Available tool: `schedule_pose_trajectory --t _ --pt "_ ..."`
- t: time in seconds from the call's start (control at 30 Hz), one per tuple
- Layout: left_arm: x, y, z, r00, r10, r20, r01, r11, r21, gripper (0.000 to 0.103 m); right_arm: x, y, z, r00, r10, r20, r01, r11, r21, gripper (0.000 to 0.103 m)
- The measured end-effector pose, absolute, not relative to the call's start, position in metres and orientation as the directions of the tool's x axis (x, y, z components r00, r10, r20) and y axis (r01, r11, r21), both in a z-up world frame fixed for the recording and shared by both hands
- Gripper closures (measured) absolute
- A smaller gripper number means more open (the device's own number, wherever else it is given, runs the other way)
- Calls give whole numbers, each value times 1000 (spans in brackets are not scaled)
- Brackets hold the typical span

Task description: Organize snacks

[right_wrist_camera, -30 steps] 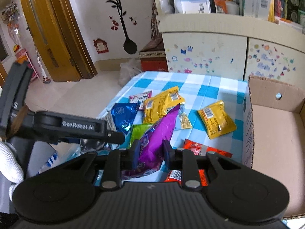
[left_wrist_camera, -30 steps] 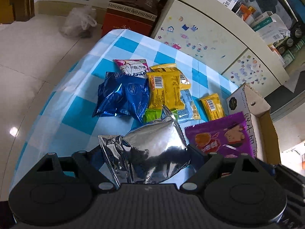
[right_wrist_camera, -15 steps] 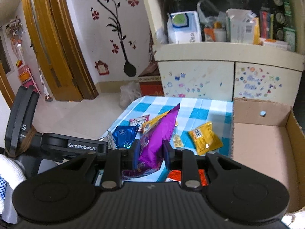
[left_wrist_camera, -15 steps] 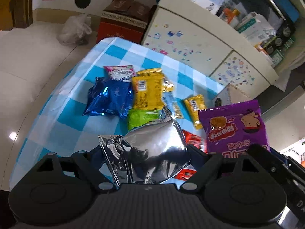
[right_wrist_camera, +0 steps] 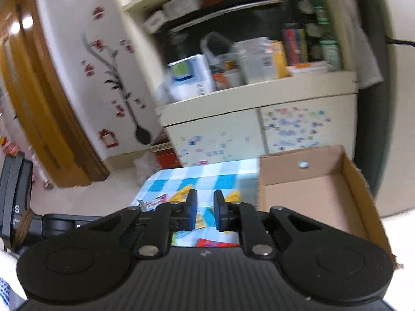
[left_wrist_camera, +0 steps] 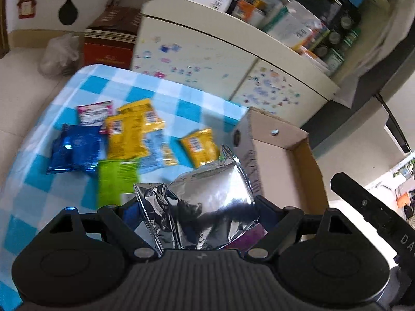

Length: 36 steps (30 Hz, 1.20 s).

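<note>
The left tongs (left_wrist_camera: 197, 207) at the bottom of the left view stand wide, clamped on a crumpled silver packet (left_wrist_camera: 207, 194) that sticks up between their pads, lifted off the table (left_wrist_camera: 33, 181). A scrap of purple wrapper (left_wrist_camera: 249, 235) shows just under it; what holds it I cannot tell. In the right view the right tongs (right_wrist_camera: 205, 208) are drawn narrow, with nothing showing in the slit between the pads.

Just beyond the silver packet, to the right of centre, sits the cardboard box (left_wrist_camera: 282, 155), and its floor looks bare in both views. So I judge the sorting barely begun: 1 packet in hand, none boxed.

Farther out, left of centre, the rest wait on the checked cloth: a green packet (left_wrist_camera: 116, 178), a blue one (left_wrist_camera: 75, 150), a large yellow one (left_wrist_camera: 127, 137), a small yellow one (left_wrist_camera: 199, 147) and a pink one (left_wrist_camera: 94, 111).
</note>
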<state>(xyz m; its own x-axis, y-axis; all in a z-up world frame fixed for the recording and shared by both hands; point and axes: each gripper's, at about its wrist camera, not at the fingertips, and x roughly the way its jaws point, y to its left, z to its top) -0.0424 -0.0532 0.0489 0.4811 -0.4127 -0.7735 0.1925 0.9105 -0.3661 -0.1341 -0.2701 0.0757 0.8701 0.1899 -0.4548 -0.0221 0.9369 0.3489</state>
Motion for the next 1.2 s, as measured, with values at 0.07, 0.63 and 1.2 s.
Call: schedule_pose_trajectory --t 0.07,0.63,1.2 --pt "-42 -64 51 471 -436 -767 201 899 -388 13 -135 -284 77 872 161 -463 28 927 375 91" --pt "-61 -32 31 449 -434 -781 206 901 -382 13 -177 -249 7 695 278 -663 74 890 450 54" --pt "-69 6 -5 447 -424 -788 169 905 -391 13 -152 -223 -48 607 207 -767 188 901 391 11"
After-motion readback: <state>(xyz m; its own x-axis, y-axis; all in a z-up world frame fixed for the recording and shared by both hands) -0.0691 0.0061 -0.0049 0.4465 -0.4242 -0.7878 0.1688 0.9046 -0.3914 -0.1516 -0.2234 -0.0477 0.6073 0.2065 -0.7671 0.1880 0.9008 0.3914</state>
